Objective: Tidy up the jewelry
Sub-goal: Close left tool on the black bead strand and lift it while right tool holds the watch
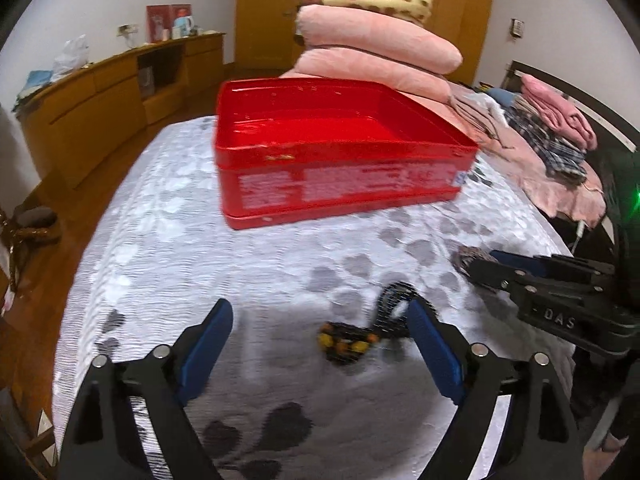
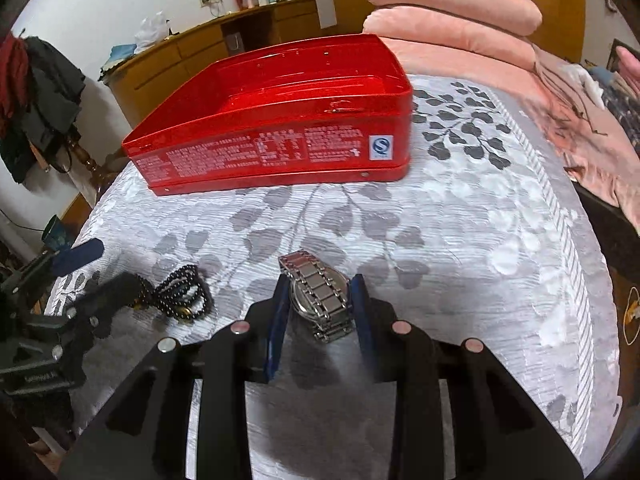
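An open red tin box (image 1: 340, 184) (image 2: 280, 148) stands on the white bedspread with grey leaves (image 1: 180, 220); the part of its inside that I see is bare. My right gripper (image 2: 320, 282) is shut on a silver metal-band watch (image 2: 320, 300) just above the cover. In the left wrist view the right gripper (image 1: 482, 266) comes in from the right. My left gripper (image 1: 320, 312) stands open over a string of black beads with yellow and orange ones (image 1: 348, 344), which lies close to its right finger (image 1: 432, 344). The right wrist view shows these black beads (image 2: 180, 292) beside the left gripper (image 2: 100, 272).
Folded pink quilts (image 1: 380, 40) are stacked behind the box, and pink and plaid clothes (image 1: 560, 140) lie at the right. A wooden cabinet (image 1: 100, 112) runs along the left wall. Dark clothes (image 2: 44, 92) hang past the bed's left edge.
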Action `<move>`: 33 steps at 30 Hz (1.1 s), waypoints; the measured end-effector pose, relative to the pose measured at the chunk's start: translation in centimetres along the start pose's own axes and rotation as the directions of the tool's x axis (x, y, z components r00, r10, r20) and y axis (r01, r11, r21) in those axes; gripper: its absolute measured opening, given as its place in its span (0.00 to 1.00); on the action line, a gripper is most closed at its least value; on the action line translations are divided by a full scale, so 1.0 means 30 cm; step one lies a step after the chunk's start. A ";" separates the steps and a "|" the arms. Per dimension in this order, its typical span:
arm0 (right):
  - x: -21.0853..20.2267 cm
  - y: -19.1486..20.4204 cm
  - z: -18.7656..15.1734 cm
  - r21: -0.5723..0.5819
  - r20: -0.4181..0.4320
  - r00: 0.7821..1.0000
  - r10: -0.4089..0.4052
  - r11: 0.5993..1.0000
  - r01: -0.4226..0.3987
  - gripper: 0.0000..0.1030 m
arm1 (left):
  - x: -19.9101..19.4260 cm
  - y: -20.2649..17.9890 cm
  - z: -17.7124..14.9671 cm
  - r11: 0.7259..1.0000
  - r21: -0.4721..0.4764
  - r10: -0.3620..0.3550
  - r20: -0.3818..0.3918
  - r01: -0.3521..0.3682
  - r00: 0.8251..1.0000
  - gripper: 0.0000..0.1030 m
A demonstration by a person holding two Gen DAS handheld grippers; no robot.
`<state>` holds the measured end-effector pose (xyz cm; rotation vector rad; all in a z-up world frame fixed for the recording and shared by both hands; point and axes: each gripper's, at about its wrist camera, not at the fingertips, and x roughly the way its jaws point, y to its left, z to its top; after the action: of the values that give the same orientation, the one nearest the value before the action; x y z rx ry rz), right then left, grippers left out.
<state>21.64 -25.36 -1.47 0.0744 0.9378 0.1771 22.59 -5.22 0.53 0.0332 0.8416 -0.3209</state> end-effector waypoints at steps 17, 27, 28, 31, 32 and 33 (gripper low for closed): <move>0.004 -0.007 0.002 0.017 -0.005 1.000 0.010 1.000 -0.010 0.29 | 0.033 -0.036 -0.016 0.997 0.016 -0.080 -0.037 0.080 0.996 0.33; 0.009 0.017 -0.001 -0.018 -0.016 1.000 0.013 1.000 -0.013 0.34 | 0.031 -0.021 -0.003 0.999 0.000 -0.051 -0.038 0.051 0.998 0.48; 0.008 0.019 -0.003 -0.020 -0.016 1.000 0.013 1.000 -0.014 0.35 | 0.039 -0.028 -0.007 0.998 0.002 -0.059 -0.051 0.059 0.997 0.52; 0.006 0.016 -0.002 -0.018 -0.015 1.000 0.019 1.000 -0.019 0.35 | 0.048 -0.047 -0.015 0.998 0.026 -0.061 -0.066 0.062 0.996 0.55; 0.006 0.014 -0.002 -0.017 -0.015 1.000 0.021 1.000 -0.021 0.35 | 0.050 -0.051 -0.015 0.997 0.033 -0.062 -0.068 0.064 0.996 0.57; 0.006 0.014 -0.002 -0.016 -0.015 1.000 0.022 1.000 -0.022 0.35 | 0.054 -0.053 -0.016 0.997 0.036 -0.059 -0.071 0.062 0.996 0.57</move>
<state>21.64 -24.92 -1.58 0.0689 0.9504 0.2058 22.78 -7.09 -0.83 0.0552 0.9067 -0.3947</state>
